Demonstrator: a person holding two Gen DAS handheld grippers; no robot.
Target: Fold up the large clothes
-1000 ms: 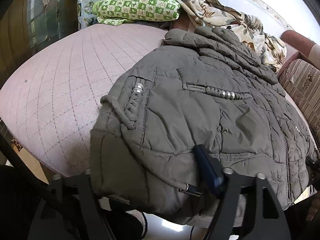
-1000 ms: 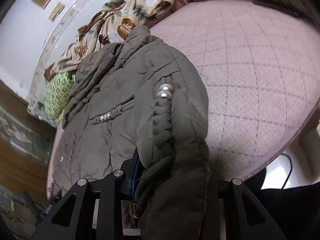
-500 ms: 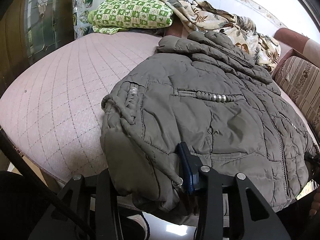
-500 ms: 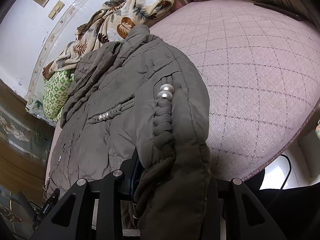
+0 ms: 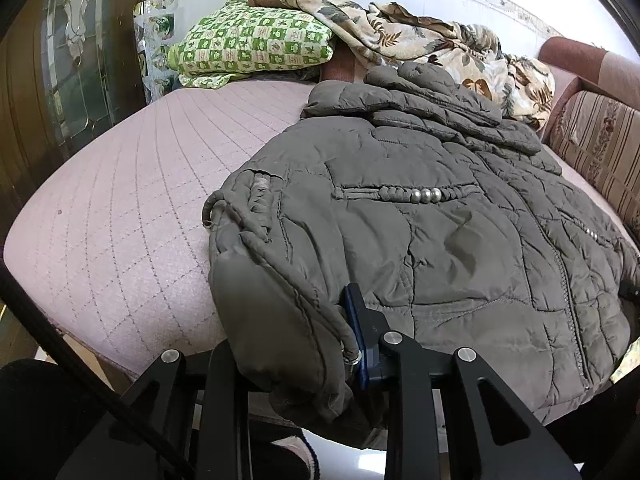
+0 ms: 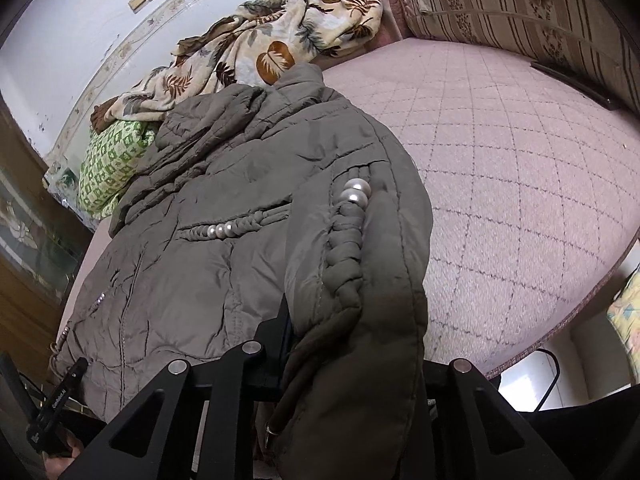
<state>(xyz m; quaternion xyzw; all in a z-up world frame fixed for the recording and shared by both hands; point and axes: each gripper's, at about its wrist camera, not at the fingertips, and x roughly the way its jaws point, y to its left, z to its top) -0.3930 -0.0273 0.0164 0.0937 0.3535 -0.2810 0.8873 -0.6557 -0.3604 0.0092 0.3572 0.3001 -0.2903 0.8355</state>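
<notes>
The olive-grey quilted puffer jacket [image 5: 440,248] is matt, crinkled cloth with glossy pearl beads [image 6: 354,192] and braided cord trim. The pink diamond-stitched mattress [image 5: 120,216] beneath looks like coarse, matt fabric. Near its far edge lie a green checked cloth pillow [image 5: 252,46] and a plush leaf-print blanket [image 6: 276,48].

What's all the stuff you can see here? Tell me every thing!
jacket: one, grey-brown, spread on the bed, hem at the near edge
pearls: three, silvery, on the jacket's chest braid
bed: one, pink quilted, under the jacket
pillow: one, green and white checked, far end of bed
blanket: one, cream with brown leaves, beside the pillow
sofa: one, striped, at the bed's side
left gripper: black, fingers shut on the hem
right gripper: black, fingers shut on the hem
</notes>
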